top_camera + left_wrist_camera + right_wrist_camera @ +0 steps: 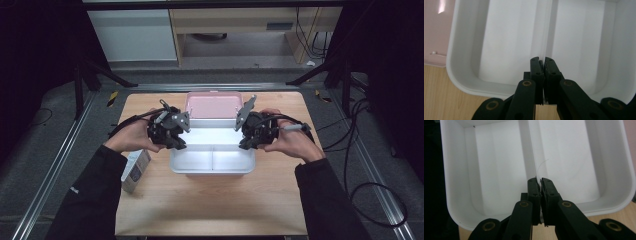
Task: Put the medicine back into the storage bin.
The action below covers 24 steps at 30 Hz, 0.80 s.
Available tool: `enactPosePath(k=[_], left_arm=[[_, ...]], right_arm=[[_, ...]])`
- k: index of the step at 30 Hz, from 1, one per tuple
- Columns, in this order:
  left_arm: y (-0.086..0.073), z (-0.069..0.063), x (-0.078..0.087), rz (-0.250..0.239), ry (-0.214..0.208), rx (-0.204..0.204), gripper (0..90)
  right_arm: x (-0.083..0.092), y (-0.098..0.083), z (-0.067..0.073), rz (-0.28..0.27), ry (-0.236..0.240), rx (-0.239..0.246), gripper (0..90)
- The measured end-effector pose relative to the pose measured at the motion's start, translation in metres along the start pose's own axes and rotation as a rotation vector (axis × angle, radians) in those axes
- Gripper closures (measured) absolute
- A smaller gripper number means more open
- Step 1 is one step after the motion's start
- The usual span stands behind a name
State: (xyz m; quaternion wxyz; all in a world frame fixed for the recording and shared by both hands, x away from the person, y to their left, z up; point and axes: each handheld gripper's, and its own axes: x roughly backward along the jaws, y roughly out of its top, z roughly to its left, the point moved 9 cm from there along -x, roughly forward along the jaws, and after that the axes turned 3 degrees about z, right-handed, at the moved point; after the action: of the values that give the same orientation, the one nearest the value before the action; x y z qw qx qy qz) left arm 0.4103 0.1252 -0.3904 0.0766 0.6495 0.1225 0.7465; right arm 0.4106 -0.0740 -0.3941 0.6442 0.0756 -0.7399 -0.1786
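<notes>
From the high view, I had the white two-compartment box (pixel 212 161) sitting near the middle of the table (pixel 210 205), its pink lid (pixel 214 105) lying open toward the far edge. My left gripper (pixel 176 141) hung over the box's left rim and my right gripper (pixel 246 141) over its right rim, each held in a hand. A small carton (pixel 135 171) lay toward the table's left edge, just beside the left sleeve.

In the left gripper view, the fingers (pixel 537 68) were closed together with nothing between them, poised above the box's central divider (pixel 546 32). A strip of the pink lid showed at the upper left.

In the right gripper view, the fingers (pixel 548 188) were likewise pressed shut and empty, over the divider (pixel 529 152), with both compartments bare.
</notes>
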Motion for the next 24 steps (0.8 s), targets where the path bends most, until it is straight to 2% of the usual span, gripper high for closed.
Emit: enactPosePath(k=[4,8,13,14,15,19,20,21,23,24], left_arm=[[-0.004,-0.020,-0.002,-0.017,-0.017,0.000,86.4],[-0.008,-0.042,-0.005,-0.006,-0.012,0.007,86.6],[-0.012,-0.070,-0.009,-0.013,-0.019,-0.001,86.7],[-0.012,-0.070,-0.009,-0.013,-0.019,-0.001,86.8],[-0.015,-0.081,-0.015,-0.014,-0.029,0.001,86.5],[-0.021,-0.098,-0.024,-0.002,-0.052,0.009,86.4],[-0.021,-0.098,-0.024,-0.002,-0.052,0.009,86.3],[-0.024,-0.104,-0.029,-0.004,-0.058,0.018,86.2],[-0.026,-0.108,-0.032,-0.007,-0.063,0.021,86.2],[-0.029,-0.111,-0.038,-0.012,-0.072,0.031,86.2]], right_arm=[[-0.002,-0.004,0.020,-0.016,0.021,-0.027,86.7],[-0.006,-0.007,0.039,-0.021,0.022,-0.020,86.7],[-0.009,-0.012,0.066,-0.037,0.051,-0.012,87.0],[-0.009,-0.012,0.066,-0.037,0.051,-0.012,87.0],[-0.012,-0.016,0.080,-0.035,0.064,-0.012,87.5],[-0.022,-0.020,0.097,-0.032,0.071,0.001,87.8],[-0.024,-0.021,0.101,-0.031,0.078,0.000,87.9],[-0.027,-0.022,0.104,-0.033,0.083,0.005,87.9],[-0.030,-0.023,0.107,-0.035,0.086,0.006,87.9],[-0.036,-0.026,0.112,-0.039,0.105,0.001,87.9]])
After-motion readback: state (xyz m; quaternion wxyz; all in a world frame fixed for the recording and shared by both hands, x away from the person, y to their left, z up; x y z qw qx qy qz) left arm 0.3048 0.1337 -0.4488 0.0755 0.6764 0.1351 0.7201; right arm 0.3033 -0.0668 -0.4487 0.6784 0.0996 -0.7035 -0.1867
